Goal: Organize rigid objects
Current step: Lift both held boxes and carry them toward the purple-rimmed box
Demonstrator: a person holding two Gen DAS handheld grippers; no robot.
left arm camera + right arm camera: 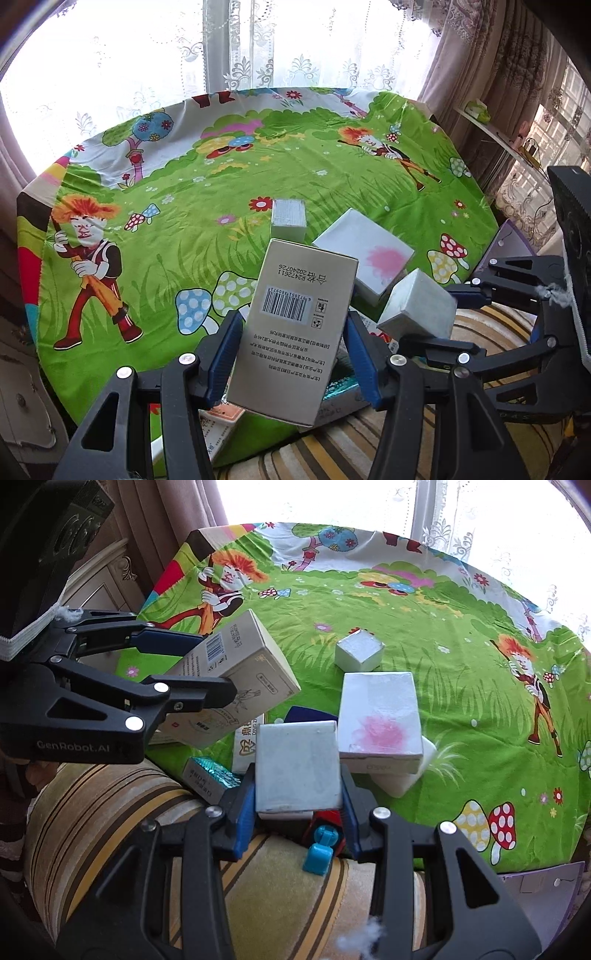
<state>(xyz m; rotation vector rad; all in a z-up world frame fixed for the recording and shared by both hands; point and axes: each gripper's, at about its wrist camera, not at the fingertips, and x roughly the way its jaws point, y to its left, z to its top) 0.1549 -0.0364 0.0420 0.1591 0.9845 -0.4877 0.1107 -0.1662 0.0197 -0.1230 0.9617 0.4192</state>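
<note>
A tall beige box (295, 332) with a barcode is gripped by the left gripper (291, 354). Its blue pads are pressed on the two long sides of the box. The box is held tilted in the air, above the near edge of the tabletop (221, 192), which is covered by a bright green cartoon cloth (177, 221).

A small white box (298, 766) is gripped by the right gripper (297, 812), with a blue pad pressed on each side. In the left wrist view, this box (417, 308) is seen at about 3 o'clock from the beige box, near it but apart.

A flat white box with a pink blotch (380, 720) is seen lying on the cloth, at about 1 o'clock from the small white box in the right wrist view. A small white cube (358, 651) is set farther back, at about 12 o'clock.

More boxes are piled at the near edge of the tabletop, under the held ones. A shiny teal box (210, 775) is seen at 9 o'clock from the right gripper. A small blue toy (319, 853) is seen just under it, at 6 o'clock. A striped cushion (110, 812) is seen below both grippers.
</note>
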